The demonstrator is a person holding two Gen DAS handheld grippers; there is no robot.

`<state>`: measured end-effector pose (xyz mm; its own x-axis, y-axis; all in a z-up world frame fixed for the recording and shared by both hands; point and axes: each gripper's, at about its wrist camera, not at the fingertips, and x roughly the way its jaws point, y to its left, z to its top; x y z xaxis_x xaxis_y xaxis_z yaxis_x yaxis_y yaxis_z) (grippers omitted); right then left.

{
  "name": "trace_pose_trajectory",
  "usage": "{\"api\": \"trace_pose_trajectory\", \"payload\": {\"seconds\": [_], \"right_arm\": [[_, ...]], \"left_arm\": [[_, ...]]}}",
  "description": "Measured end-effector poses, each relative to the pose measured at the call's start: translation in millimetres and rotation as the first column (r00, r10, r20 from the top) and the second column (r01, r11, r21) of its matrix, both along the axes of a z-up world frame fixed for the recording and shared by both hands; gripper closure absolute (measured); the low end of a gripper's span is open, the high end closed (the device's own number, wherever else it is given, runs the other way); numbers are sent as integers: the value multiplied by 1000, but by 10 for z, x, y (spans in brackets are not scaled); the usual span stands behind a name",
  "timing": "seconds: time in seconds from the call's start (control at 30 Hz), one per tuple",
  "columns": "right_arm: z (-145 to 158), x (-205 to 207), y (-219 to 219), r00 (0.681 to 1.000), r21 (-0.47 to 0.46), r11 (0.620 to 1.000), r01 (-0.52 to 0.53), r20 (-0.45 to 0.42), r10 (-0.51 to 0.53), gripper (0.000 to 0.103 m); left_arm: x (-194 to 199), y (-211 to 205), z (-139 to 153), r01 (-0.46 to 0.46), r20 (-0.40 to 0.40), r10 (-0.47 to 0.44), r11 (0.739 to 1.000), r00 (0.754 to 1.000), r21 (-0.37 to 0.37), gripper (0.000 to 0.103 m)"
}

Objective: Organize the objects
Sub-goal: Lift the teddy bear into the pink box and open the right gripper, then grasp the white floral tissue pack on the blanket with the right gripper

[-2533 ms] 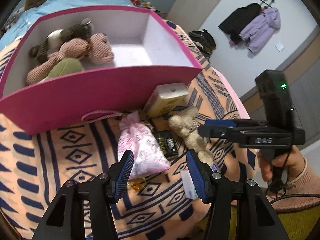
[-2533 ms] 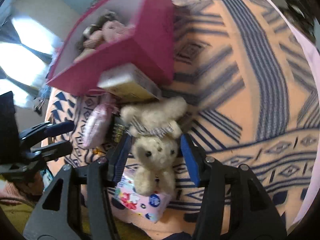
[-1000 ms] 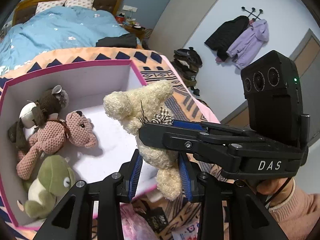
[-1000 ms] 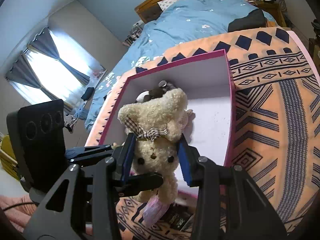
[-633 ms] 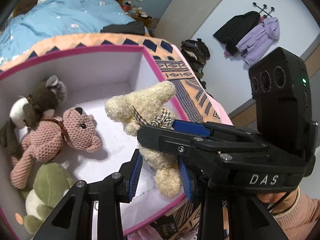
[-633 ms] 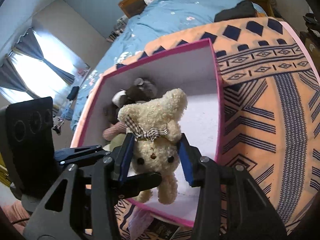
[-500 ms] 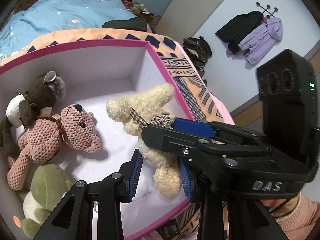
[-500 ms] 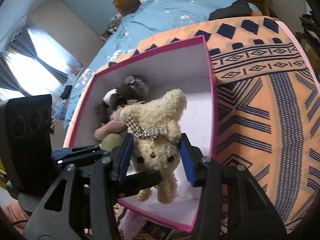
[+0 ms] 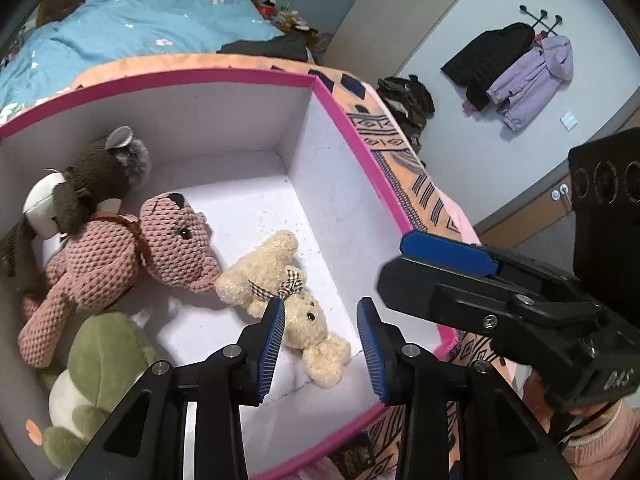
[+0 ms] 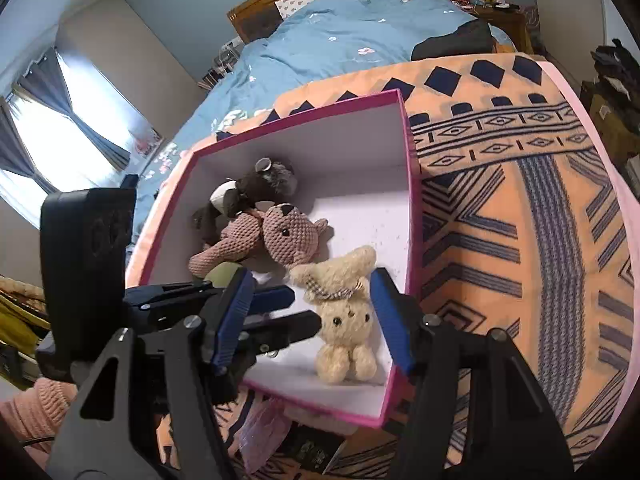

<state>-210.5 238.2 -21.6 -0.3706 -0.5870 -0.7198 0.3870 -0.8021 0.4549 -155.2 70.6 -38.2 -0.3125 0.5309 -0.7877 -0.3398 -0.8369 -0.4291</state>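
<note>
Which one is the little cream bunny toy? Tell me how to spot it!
Find the big pink cardboard box on the patterned blanket. Inside, beside the knitted pink bear, lies the small fluffy cream bunny toy. It's the palest and smallest, wearing a checked bow.

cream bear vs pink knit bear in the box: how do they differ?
Size: the cream bear is clearly smaller than the pink knit bear.
Texture: the cream bear has curly fleece; the pink knit bear has a coarse waffle knit.
Neckwear: the cream bear wears a plaid bow, the pink knit bear a brown ribbon.
Place: the cream bear lies nearer the front wall; the pink knit bear leans against the dark plush.
Shared: both lie inside the pink box, heads touching.
</note>
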Motion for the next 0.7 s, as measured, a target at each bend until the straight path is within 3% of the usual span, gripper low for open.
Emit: {"api": "trace_pose_trajectory", "payload": {"seconds": [0.17, 0.4, 0.5, 0.7], "right_arm": [[49, 143, 170, 1000, -51, 999, -2, 1, 2, 40], [95, 405, 421, 1000, -97, 995, -7, 13, 9, 40], [13, 532, 506, 999, -83, 997, -8, 38, 11, 40], [-323, 809, 625, 990, -49, 999, -16, 140, 23, 40]], "left_arm": [[219, -47, 206, -12, -80, 11, 1000, 997, -6, 48], [602, -66, 466, 27, -168, -29, 999, 985, -18, 45], [782, -35, 486, 53, -172, -56, 998, 983, -21, 45], [1144, 120, 288, 144, -108, -144, 989, 984, -9, 45]]}}
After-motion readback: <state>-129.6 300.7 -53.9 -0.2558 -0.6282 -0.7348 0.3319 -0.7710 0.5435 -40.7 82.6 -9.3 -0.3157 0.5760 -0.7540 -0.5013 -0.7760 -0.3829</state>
